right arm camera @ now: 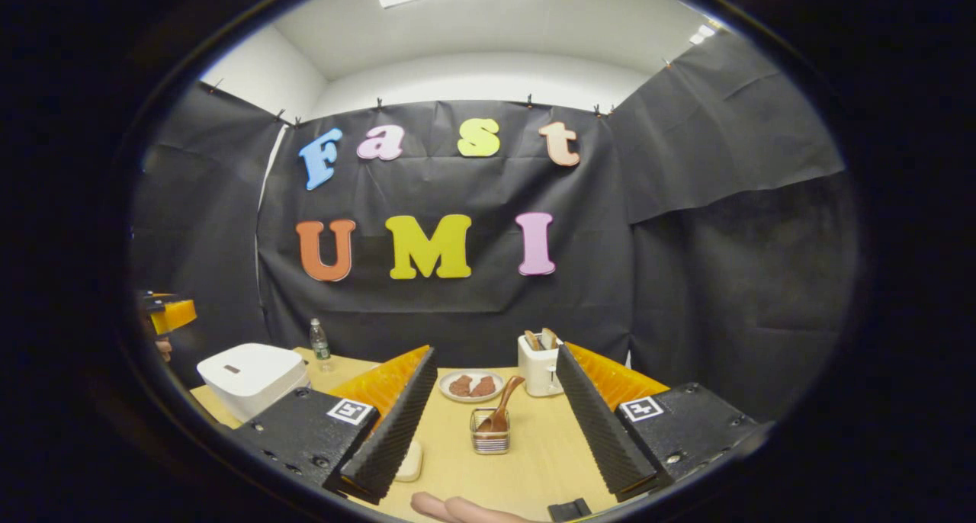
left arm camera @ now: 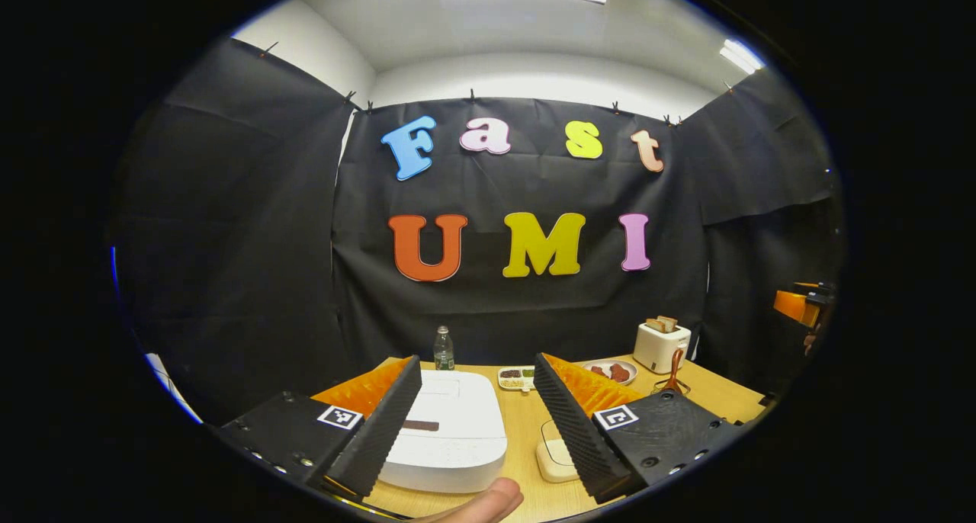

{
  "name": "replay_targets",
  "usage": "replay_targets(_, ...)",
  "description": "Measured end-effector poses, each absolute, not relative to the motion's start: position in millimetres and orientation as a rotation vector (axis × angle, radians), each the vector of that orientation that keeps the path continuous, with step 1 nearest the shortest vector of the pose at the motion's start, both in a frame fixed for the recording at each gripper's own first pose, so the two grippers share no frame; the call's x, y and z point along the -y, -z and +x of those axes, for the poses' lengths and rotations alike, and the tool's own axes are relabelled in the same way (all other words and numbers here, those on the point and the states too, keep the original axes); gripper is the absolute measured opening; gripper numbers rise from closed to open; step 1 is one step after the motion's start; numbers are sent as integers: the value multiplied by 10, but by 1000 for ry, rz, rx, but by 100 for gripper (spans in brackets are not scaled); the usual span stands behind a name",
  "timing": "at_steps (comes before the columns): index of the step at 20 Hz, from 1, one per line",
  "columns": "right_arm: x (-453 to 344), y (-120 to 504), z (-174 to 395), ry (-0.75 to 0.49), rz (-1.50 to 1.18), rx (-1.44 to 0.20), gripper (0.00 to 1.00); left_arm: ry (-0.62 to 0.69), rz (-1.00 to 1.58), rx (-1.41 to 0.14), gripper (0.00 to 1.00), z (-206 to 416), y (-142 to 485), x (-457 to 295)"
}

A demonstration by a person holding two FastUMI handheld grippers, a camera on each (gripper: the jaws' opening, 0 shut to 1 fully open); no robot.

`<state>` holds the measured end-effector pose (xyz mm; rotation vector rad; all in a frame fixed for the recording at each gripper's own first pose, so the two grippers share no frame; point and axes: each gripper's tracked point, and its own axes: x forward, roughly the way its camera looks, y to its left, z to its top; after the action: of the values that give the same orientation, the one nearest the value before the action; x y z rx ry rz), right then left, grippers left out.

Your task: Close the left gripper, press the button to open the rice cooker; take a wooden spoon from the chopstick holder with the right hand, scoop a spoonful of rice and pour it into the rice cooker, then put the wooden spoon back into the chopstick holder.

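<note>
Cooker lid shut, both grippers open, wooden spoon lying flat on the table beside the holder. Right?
Not quite. The spoon isn't on the table; it stands in the holder, handle leaning up to the right, as the right gripper view shows. The rest holds: the cooker lid is shut, and the left gripper and right gripper are both open.

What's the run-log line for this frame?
phase: start | left tool: open, above rice cooker, lid shut | right tool: open, facing wooden spoon | spoon: in chopstick holder
</note>
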<state>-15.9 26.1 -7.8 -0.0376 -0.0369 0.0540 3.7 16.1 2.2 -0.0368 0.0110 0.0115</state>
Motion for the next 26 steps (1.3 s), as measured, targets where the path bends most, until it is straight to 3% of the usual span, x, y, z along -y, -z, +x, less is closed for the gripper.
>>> replay_targets(2,-297,107,-159,-62,-37,43,95,-18,-33,-19,95,58,-48,-234)
replay_targets(4,-315,169,-141,-62,-49,38,100,-41,-14,-35,95,80,-43,-374)
replay_targets(6,-344,232,-105,-65,-50,26,95,-28,-15,-55,87,144,5,-405)
replay_targets(7,-365,258,-91,-69,-48,19,95,-14,-18,-64,65,171,36,-392)
replay_targets(8,-377,294,-64,-71,-48,10,95,-2,-22,-79,57,186,58,-396)
replay_targets(9,-392,320,-52,-73,-46,3,95,6,-34,-96,57,217,112,-412)
replay_targets(10,-406,330,-46,-78,-47,1,100,7,-46,-107,51,241,135,-434)
replay_targets(11,-417,336,-40,-82,-48,3,95,0,-54,-117,35,285,152,-485)
replay_targets(13,-414,363,-43,-84,-47,6,95,-10,-51,-142,16,338,232,-516)
replay_targets(14,-420,403,-37,-84,-45,3,100,-9,-47,-154,13,366,268,-519)
replay_targets(16,-414,484,-32,-84,-43,-10,100,-18,-43,-173,13,423,303,-556)
replay_targets(17,-413,530,-36,-85,-44,-18,95,-28,-45,-202,0,469,386,-576)
replay_targets(18,-427,568,-36,-90,-46,-23,100,-28,-44,-228,0,512,466,-579)
replay_targets(20,-430,655,-29,-96,-51,-34,100,-21,-57,-281,0,560,597,-564)
replay_targets(21,-430,698,-23,-99,-50,-42,95,-15,-60,-316,0,615,708,-547)
replay_targets(22,-422,750,-10,-100,-47,-53,100,-17,-63,-346,0,661,795,-561)
replay_targets(26,-400,911,51,-105,-46,-88,100,-41,-81,-518,0,854,1270,-615)
